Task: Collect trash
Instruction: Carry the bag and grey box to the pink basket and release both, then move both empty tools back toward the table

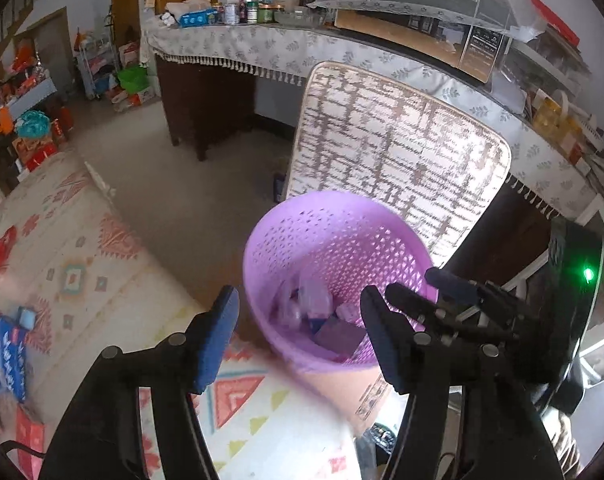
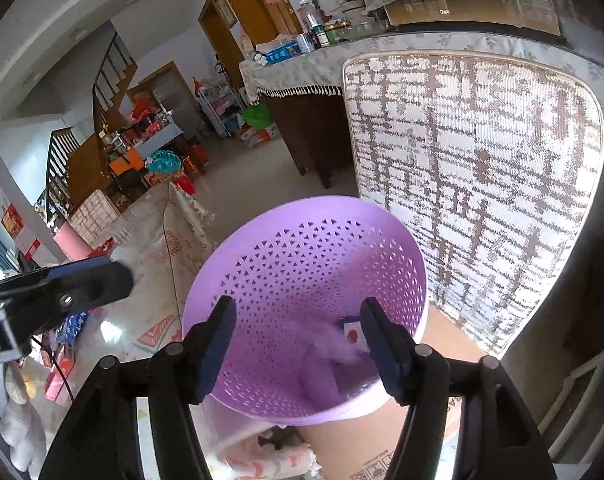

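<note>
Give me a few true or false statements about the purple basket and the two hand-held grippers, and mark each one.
1. The purple basket already holds some items. True.
2. The left hand-held gripper is clamped on a bottle. False: it is open and holds nothing.
3. The right hand-held gripper is open above the basket. True.
4. The basket has solid walls. False: the walls are perforated with small triangular holes.
5. A patterned cushion stands behind the basket. True.

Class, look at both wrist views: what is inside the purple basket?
Inside the purple basket lie several pieces of trash, among them a small card with a red dot. Blur hides what each piece is.
</note>
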`<state>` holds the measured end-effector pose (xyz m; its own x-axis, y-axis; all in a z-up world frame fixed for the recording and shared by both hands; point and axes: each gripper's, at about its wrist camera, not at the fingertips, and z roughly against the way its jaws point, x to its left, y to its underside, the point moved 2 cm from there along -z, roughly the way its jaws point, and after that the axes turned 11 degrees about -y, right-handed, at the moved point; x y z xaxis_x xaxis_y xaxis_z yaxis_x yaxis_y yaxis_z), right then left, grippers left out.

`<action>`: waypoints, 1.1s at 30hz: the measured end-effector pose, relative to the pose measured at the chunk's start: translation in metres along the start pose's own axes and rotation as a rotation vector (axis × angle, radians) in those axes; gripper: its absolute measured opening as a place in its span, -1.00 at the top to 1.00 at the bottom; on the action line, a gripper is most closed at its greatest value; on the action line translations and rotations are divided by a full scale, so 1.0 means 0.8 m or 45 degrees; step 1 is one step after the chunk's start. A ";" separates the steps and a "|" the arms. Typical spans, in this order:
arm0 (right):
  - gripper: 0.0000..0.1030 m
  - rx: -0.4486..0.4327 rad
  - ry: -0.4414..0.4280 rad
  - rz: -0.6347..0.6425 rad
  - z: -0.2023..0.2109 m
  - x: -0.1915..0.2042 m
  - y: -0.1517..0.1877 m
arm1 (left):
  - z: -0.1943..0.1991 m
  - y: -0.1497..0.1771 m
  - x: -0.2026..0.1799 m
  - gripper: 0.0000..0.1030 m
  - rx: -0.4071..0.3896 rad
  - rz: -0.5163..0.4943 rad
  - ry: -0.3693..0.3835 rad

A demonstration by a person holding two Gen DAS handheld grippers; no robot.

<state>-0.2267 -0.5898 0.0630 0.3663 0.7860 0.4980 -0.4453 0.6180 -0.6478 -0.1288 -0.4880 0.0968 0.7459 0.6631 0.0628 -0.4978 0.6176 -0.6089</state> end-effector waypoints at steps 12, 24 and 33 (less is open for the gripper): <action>-0.40 0.011 -0.063 0.075 0.014 0.067 0.033 | 0.083 0.091 0.074 -0.50 -0.063 0.104 -0.068; -0.52 0.163 -0.225 0.244 -0.027 0.211 0.096 | 0.155 0.221 0.208 -0.49 -0.078 0.307 -0.277; -0.53 0.297 -0.335 0.343 -0.084 0.310 0.146 | 0.208 0.320 0.347 -0.49 -0.102 0.504 -0.653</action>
<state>-0.1331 -0.3236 0.0723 0.0050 0.8780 0.4786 -0.6797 0.3540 -0.6424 -0.1228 -0.0756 0.0896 0.1973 0.9639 0.1790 -0.6421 0.2650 -0.7194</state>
